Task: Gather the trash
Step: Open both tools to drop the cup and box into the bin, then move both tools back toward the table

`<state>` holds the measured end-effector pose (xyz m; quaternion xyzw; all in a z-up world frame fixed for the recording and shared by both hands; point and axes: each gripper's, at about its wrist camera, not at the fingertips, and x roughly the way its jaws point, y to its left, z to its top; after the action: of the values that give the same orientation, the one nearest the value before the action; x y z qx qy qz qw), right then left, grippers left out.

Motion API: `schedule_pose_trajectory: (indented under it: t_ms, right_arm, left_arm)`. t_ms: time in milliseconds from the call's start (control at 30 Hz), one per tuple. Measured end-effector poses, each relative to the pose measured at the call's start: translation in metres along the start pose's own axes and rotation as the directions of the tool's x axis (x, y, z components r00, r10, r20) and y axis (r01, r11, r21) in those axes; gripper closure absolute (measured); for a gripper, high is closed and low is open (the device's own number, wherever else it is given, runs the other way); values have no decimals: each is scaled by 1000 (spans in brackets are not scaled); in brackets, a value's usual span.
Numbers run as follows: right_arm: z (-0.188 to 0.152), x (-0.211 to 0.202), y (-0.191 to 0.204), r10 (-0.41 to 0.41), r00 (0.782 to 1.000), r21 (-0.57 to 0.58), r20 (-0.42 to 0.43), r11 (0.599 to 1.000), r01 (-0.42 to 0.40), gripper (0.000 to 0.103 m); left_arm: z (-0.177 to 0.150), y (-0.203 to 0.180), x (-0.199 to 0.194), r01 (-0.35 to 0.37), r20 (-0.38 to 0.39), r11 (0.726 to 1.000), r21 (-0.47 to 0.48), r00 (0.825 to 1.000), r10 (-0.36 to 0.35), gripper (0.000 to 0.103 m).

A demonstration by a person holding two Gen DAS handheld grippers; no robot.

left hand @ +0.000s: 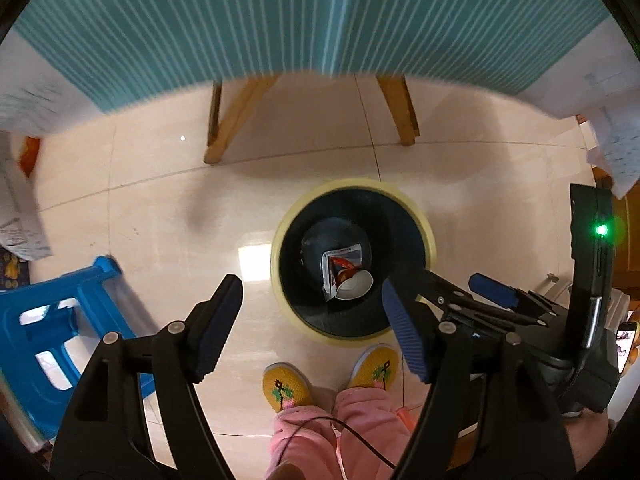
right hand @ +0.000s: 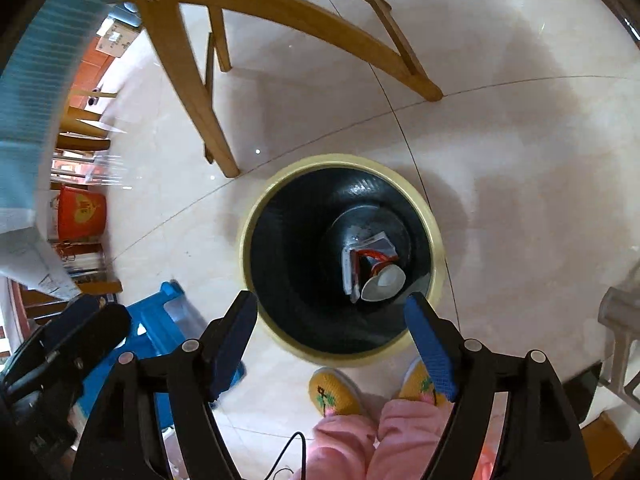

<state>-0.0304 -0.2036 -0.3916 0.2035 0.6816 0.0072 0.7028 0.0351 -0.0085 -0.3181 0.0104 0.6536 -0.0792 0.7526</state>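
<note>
Bin: a round waste bin with a pale yellow rim and a black liner stands on the cream tiled floor, just ahead of the person's yellow knitted slippers.
Trash: a white, red-printed plastic wrapper and a white paper cup on its side lie touching at the bottom of the bin.
Writing: the wrapper carries print, too small and blurred to read; the sheets of paper on the striped teal worktop are likewise unreadable.
Left claw: jaws wide apart, nothing between the blue pads, hanging above the near rim of the bin.
Right claw: jaws wide apart and empty, also above the near rim.
Left view only: the right claw, with a green light on its body.
Right view only: an orange-red bucket with a yellow emblem and a curved wooden table frame.
Both views: a blue plastic stool and pink trousers.
</note>
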Motion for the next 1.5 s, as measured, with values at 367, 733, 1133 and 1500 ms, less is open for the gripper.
schedule_pose_trajectory:
  t_ms: [367, 733, 1133, 1500]
  right_arm:
    - [-36, -136, 47, 52, 998, -58, 39, 997, -50, 25]
    - [-77, -291, 127, 66, 986, -174, 151, 984, -39, 25]
    - [-93, -440, 173, 65, 926, -216, 373, 976, 18, 25]
    - [-89, -480, 188, 84, 874, -177, 478, 984, 2, 25]
  left_arm:
    - [-3, 10, -152, -1, 116, 1000, 4, 993, 0, 33]
    - [-1, 22, -307, -4, 251, 999, 53, 968, -10, 33]
    - [-17, 10, -422, -6, 385, 990, 141, 921, -49, 33]
    - [-9, 20, -470, -5, 492, 986, 166, 867, -79, 33]
